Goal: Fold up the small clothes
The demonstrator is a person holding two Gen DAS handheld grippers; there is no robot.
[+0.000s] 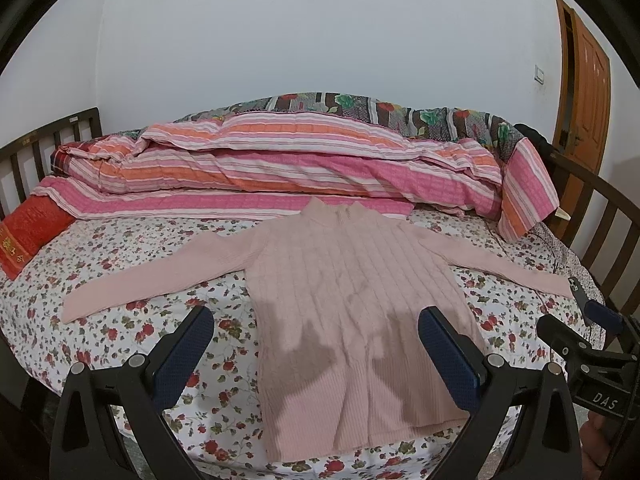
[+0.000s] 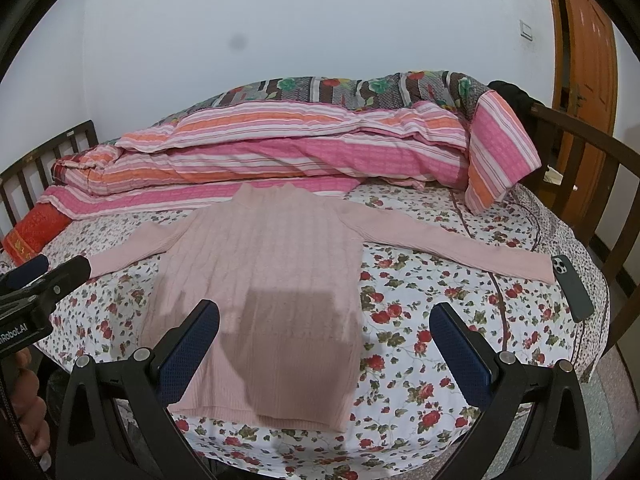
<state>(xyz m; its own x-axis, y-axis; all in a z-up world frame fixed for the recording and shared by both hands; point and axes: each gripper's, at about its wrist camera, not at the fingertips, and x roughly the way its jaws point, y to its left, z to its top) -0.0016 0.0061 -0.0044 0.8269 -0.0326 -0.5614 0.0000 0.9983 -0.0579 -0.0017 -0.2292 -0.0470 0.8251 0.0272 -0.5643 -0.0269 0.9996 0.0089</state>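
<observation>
Left tool (image 1: 316, 328) jaws spread wide, nothing between them, hovering over the lower part of the pink sweater (image 1: 352, 320). Right tool (image 2: 324, 324) same: jaws wide apart, empty, sitting above the sweater's hem and right side, over the floral bedsheet (image 2: 420, 320). Each tool shows at the edge of the other's view, held side by side.

Sweater lies flat on the bed, face up, hem nearest, collar away, both sleeves stretched out sideways. Ribbed knit, tool shadows on the lower half. Not folded yet.

Dark phone (image 2: 572, 288) lies on the sheet just beside the right sleeve cuff, near the bed's right edge.

Behind the collar: pink-and-orange striped quilt (image 1: 280, 168) bunched across the bed, its edge touching or just past the collar, can't tell which. Floral dark-patterned blanket (image 1: 400, 110) behind that. Red cushion (image 1: 28, 232) at far left. Dark wooden slatted bed rails (image 2: 592, 184) on both sides. White wall behind, wooden door (image 1: 584, 92) far right.
</observation>
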